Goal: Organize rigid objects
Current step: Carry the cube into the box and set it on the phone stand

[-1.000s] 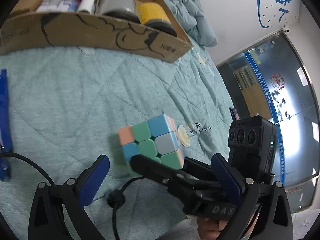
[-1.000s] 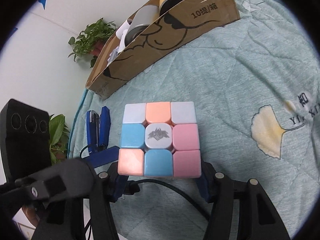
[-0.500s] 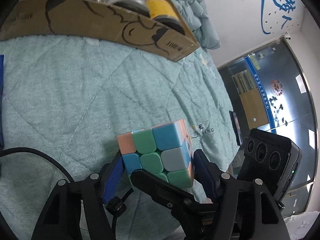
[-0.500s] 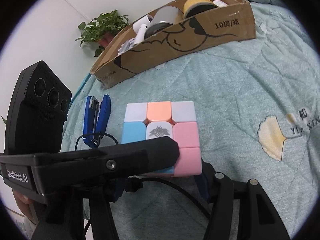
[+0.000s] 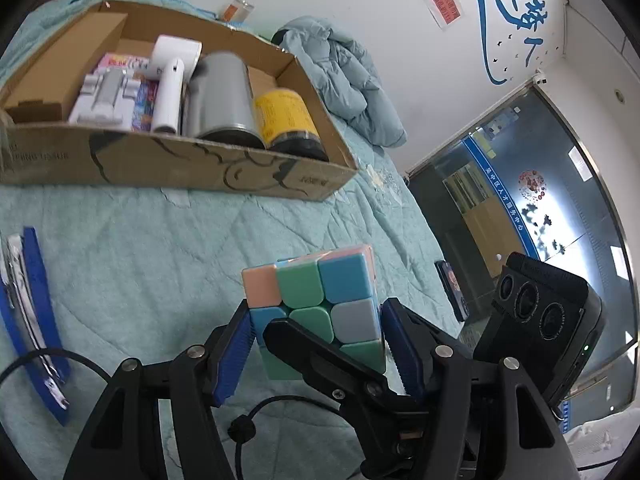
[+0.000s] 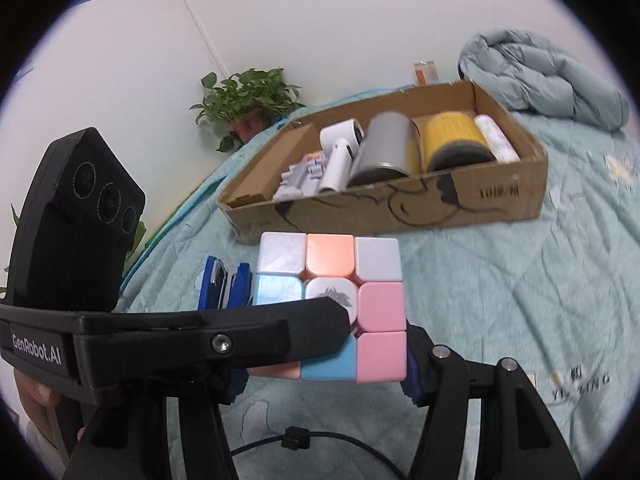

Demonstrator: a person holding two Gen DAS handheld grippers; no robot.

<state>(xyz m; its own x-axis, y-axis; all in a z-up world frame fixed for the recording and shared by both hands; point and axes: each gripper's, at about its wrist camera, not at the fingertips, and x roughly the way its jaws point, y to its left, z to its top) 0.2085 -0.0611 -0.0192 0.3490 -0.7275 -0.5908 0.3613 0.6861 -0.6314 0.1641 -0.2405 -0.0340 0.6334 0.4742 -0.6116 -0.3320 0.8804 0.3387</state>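
A pastel puzzle cube (image 5: 320, 300) is held above the teal quilt by both grippers at once. My left gripper (image 5: 316, 344) is shut on its sides with blue pads. My right gripper (image 6: 328, 356) is shut on the same cube (image 6: 360, 280), and its black finger crosses the cube's face in the left wrist view. The cardboard box (image 5: 168, 160) lies beyond, holding a grey can (image 5: 224, 96), a yellow jar (image 5: 286, 118), white items and a packet. The box also shows in the right wrist view (image 6: 400, 208).
A blue stapler (image 5: 28, 312) lies on the quilt at the left, also visible in the right wrist view (image 6: 224, 284). A black cable (image 5: 256, 416) runs under the grippers. A grey-blue jacket (image 6: 540, 76) lies behind the box. A phone (image 5: 454, 292) lies at the quilt's right edge.
My left gripper has closed on the cube that the right gripper held. Both grippers have lifted it off the quilt and the views tilted up toward the box.
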